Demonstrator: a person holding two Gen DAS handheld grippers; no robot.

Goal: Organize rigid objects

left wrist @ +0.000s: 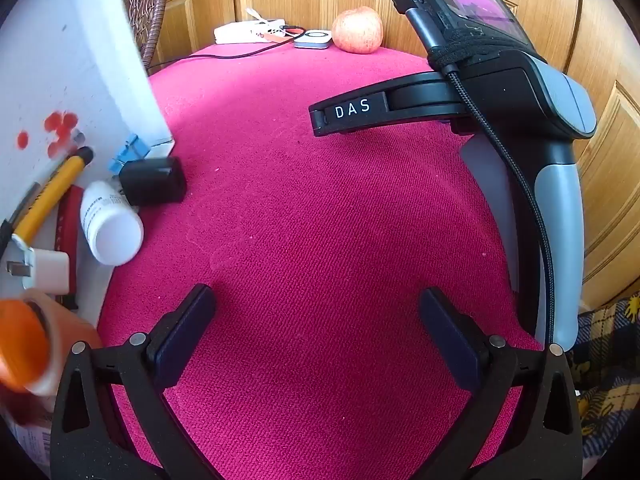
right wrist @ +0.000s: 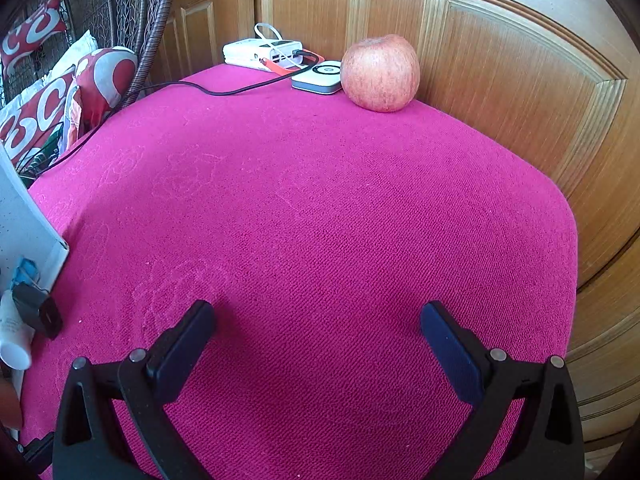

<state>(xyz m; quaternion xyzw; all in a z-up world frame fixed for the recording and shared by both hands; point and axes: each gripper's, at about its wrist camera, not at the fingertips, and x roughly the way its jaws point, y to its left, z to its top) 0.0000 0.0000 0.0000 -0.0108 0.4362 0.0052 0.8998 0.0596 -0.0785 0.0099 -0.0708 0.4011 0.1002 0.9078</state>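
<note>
My left gripper is open and empty over the pink cloth. My right gripper is open and empty too; its body shows in the left wrist view at the right. At the left lie a white bottle, a black block, a blue piece, a yellow pen, a white adapter and an orange-capped bottle. The white bottle and black block also show at the right wrist view's left edge.
A white box lid stands at the left. At the table's far edge sit an apple, a small white device, and a white power bank with a black cable. Wooden panels stand behind.
</note>
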